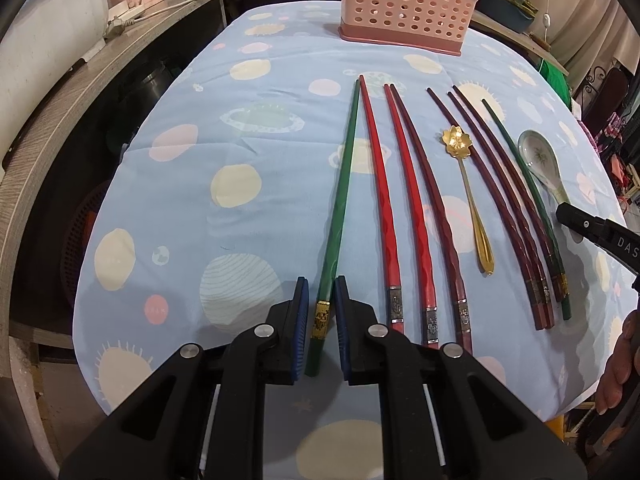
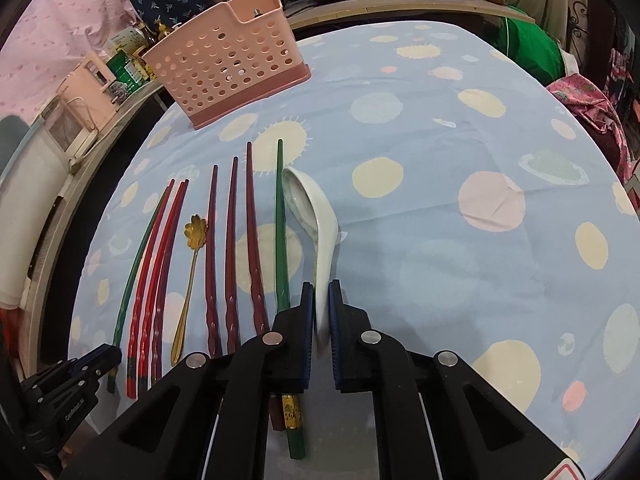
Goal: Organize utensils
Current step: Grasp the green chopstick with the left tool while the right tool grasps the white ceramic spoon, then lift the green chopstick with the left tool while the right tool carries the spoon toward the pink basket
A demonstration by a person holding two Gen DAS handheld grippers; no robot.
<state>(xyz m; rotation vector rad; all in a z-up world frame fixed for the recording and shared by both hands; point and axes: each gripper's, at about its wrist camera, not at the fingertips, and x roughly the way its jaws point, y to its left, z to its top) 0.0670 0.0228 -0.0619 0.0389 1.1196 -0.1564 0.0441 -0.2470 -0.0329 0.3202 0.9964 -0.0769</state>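
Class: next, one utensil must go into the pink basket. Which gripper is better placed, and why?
Right, probably. The right gripper is shut on the white spoon; the left gripper only straddles a green chopstick. The pink basket stands ahead.

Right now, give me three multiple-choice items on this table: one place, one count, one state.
1. The gold spoon lies: A) in a basket B) among the chopsticks C) off the table.
2. Green chopsticks on the cloth: A) one B) two C) four.
3. The right hand-held gripper is: A) wide open B) shut on the white spoon C) shut on a red chopstick.
Answers: 1 B, chopsticks flank it on both sides; 2 B, one lies at each end of the chopstick row; 3 B, its pads clamp the spoon's handle.
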